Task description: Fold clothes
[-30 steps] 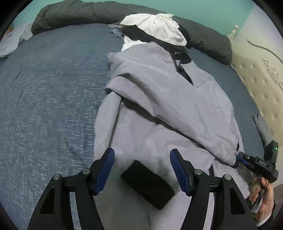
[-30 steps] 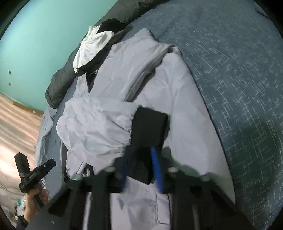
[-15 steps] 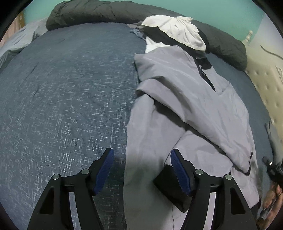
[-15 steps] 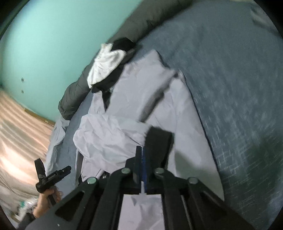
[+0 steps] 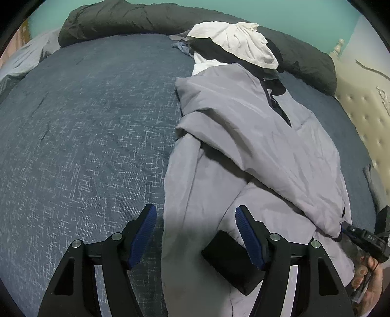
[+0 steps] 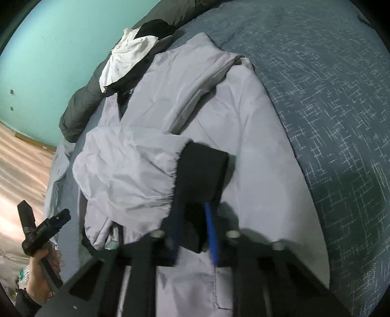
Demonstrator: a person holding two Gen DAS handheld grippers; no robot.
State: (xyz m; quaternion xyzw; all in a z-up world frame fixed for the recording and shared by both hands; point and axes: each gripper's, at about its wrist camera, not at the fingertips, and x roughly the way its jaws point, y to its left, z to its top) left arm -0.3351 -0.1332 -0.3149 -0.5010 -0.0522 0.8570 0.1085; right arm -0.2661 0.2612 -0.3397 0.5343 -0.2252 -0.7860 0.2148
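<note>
A light grey jacket (image 5: 256,136) lies spread on the bed, one sleeve folded across its body. In the left wrist view a black cuff (image 5: 229,261) rests on it beside the right finger. My left gripper (image 5: 193,212) hangs open over the jacket's left edge, holding nothing. In the right wrist view the crumpled sleeve of the jacket (image 6: 256,146) ends in a black cuff (image 6: 202,165), which sits between the blue pads of my right gripper (image 6: 193,207). Those jaws are opening, and the pads still touch the cuff. The right gripper (image 5: 346,228) also shows at the sleeve's end.
A blue patterned bedspread (image 5: 85,122) covers the bed left of the jacket. A white cloth (image 5: 238,39) lies on a dark duvet (image 5: 121,19) at the far end. A tufted headboard (image 5: 365,122) stands at the right. Wooden floor (image 6: 19,158) lies beyond the bed's edge.
The left gripper's view has slid left: the cuff that lay between its fingers now lies by the right finger. The right gripper keeps its cuff between the pads.
</note>
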